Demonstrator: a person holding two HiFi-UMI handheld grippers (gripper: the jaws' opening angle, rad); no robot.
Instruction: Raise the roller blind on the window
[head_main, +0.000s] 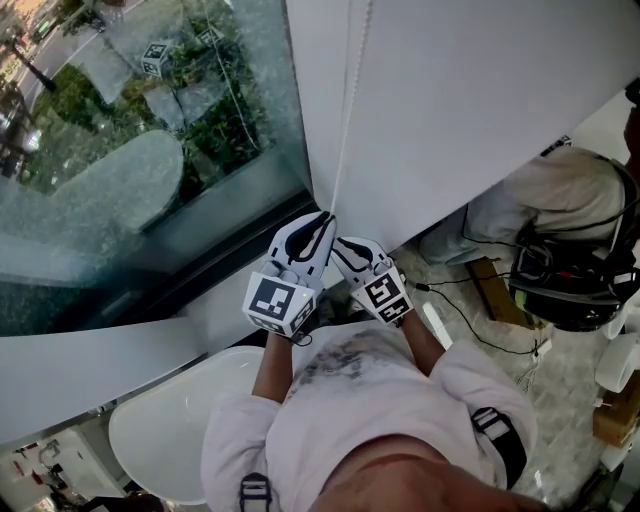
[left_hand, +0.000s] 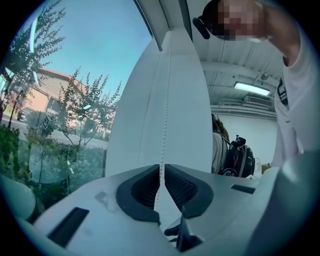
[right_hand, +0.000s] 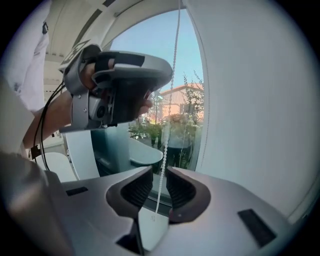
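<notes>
Where the bead chain (head_main: 345, 130) hangs down, the left gripper (left_hand: 161, 172) has its jaws squeezed nearly together, and the chain is pinched between them. Just beside the chain's low end, the right gripper (right_hand: 159, 182) has its jaws a little apart, and the chain runs through the gap. Behind the chain hangs the white roller blind (head_main: 470, 90). Left of the chain, the window (head_main: 150, 120) shows green trees.

Our roller blind (head_main: 470, 90) is plain white fabric, hanging flat and smooth right beside the bare glass of the window (head_main: 130, 130), where we can see trees and a street outside. Its white bead chain (head_main: 350, 100) drops straight down along the blind's edge. It's pinched in our left gripper (left_hand: 161, 172) and runs loose between the parted jaws of our right gripper (right_hand: 160, 182).
</notes>
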